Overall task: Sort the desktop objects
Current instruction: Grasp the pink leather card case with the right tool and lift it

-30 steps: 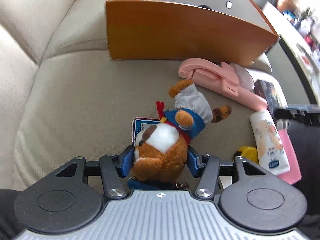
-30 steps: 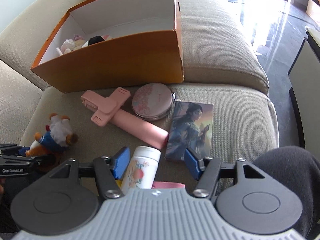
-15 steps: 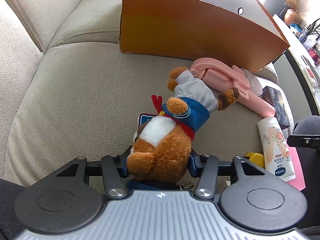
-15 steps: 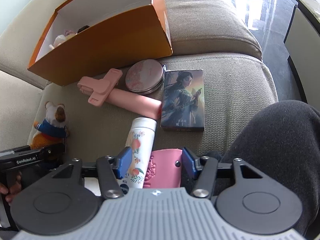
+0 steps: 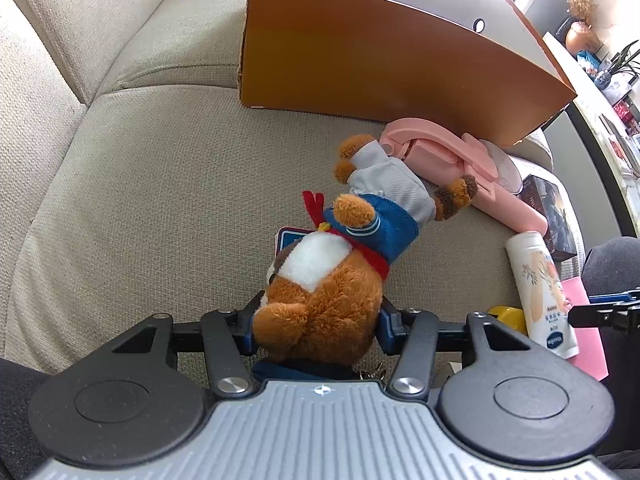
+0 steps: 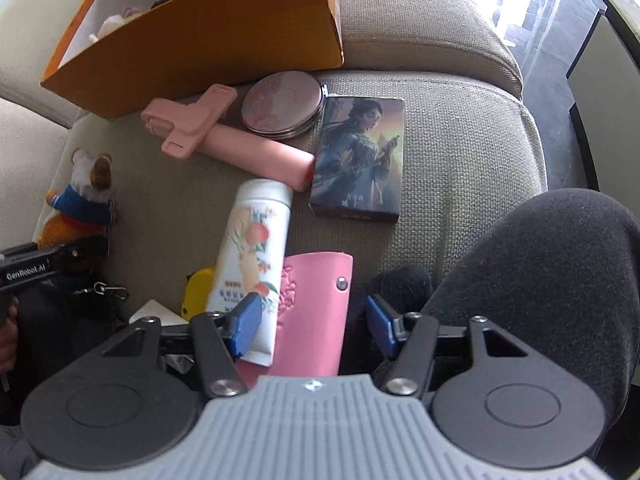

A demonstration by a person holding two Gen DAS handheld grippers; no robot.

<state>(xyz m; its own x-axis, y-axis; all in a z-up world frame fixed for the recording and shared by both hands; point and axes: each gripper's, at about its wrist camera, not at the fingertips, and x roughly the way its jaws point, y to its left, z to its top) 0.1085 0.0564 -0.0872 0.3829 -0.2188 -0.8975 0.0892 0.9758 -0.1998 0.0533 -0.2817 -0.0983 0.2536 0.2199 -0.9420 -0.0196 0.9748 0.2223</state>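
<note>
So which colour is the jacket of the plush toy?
Blue, with a red scarf; the plush toy shows best in the left wrist view.

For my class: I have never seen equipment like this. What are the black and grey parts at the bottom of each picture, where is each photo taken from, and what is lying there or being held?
There is no robot here. A person holds a two-finger tool in each hand, with a camera on each looking forward along its blue fingers.

The left view shows the left hand-held gripper closed on a stuffed toy. The right view shows the right hand-held gripper open above a pink case, holding nothing.

Everything lies on a beige sofa, not a desk. Spread on the cushion are a white bottle, a pink folding stick, a round tin, a picture box and something yellow, partly hidden. Behind them stands an orange box with a few things already inside.
</note>
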